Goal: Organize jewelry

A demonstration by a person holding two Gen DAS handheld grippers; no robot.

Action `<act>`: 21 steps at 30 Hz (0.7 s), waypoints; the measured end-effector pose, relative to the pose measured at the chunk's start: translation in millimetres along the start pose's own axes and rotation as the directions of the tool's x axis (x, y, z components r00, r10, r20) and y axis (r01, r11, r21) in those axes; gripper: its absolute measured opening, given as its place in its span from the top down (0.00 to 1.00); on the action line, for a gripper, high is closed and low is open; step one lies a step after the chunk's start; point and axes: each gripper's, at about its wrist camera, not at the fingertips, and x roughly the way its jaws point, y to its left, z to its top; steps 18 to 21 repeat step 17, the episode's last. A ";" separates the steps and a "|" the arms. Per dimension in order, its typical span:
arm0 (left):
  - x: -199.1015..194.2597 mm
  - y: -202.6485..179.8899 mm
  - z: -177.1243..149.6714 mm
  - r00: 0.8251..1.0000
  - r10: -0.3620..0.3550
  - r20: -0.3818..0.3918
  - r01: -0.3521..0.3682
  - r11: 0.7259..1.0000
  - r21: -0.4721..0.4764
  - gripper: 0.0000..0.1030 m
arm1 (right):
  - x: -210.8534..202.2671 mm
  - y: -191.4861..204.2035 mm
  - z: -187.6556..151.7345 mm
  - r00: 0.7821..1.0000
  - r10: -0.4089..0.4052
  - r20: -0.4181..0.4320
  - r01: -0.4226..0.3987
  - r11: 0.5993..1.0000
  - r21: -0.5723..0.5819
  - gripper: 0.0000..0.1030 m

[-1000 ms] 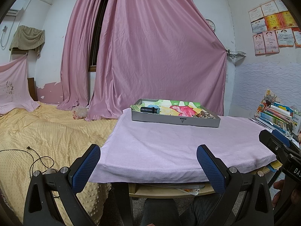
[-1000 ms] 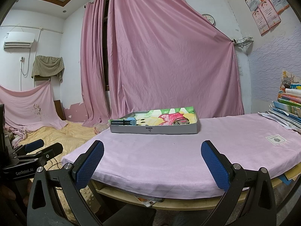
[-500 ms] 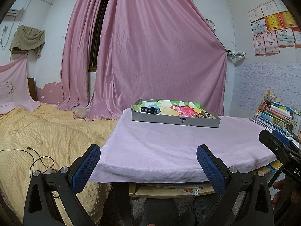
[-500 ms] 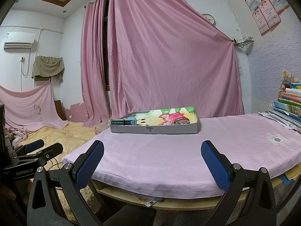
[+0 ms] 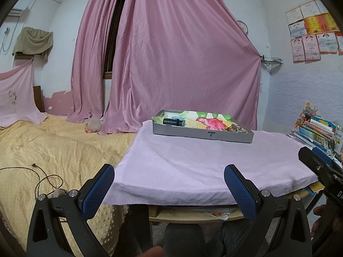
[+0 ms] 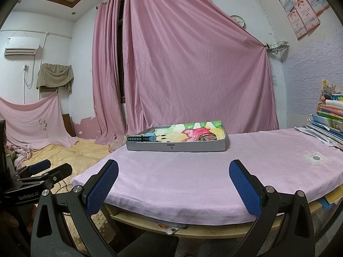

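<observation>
Holding the same pose as a second ago — nothing has shifted — the left gripper [image 5: 169, 176] hangs at lower centre, fingers spread wide and empty, short of the pink cloth's [image 5: 193, 162] near edge. The right gripper [image 6: 173, 172] is likewise released. The grey tray [image 6: 175, 146] sits mid-frame with a blue watch [image 6: 142, 138] at its left end and bracelets [image 6: 208, 137] at its right — bare cloth between.

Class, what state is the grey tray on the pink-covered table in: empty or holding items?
Holding items. The grey tray contains a blue watch at its left end and a small jewelry pile toward its right.
</observation>
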 end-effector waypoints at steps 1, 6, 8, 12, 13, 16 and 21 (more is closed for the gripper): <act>1.3 0.1 -0.2 1.000 0.004 -0.004 -0.004 1.000 -0.005 0.00 | 0.3 1.2 -0.4 1.000 0.001 -0.001 -0.001 1.000 0.000 0.01; 6.6 2.9 -1.0 1.000 0.021 -0.022 -0.021 1.000 -0.018 0.00 | 1.7 2.2 -0.4 1.000 0.001 -0.003 -0.001 1.000 0.000 0.01; 7.2 3.1 -1.3 0.999 0.024 -0.023 -0.025 1.000 -0.019 0.00 | 2.0 3.3 -1.0 1.000 0.000 -0.004 0.000 1.000 0.001 0.01; 8.4 2.8 -1.2 0.999 0.027 -0.022 -0.028 0.999 -0.018 0.00 | 2.2 3.5 -1.1 1.000 0.000 -0.004 0.000 1.000 0.001 0.01; 8.2 3.0 -1.4 0.999 0.027 -0.022 -0.027 0.999 -0.019 0.00 | 2.4 4.0 -1.5 1.000 0.001 -0.004 -0.001 1.000 0.002 0.01; 8.5 3.1 -1.4 0.999 0.027 -0.023 -0.027 0.999 -0.018 0.00 | 2.2 3.5 -1.1 1.000 0.001 -0.004 -0.001 1.000 0.002 0.01; 8.4 3.5 -1.7 0.999 0.028 -0.023 -0.028 0.999 -0.018 0.00 | 2.6 3.9 -1.6 1.000 0.001 -0.005 -0.001 1.000 0.002 0.01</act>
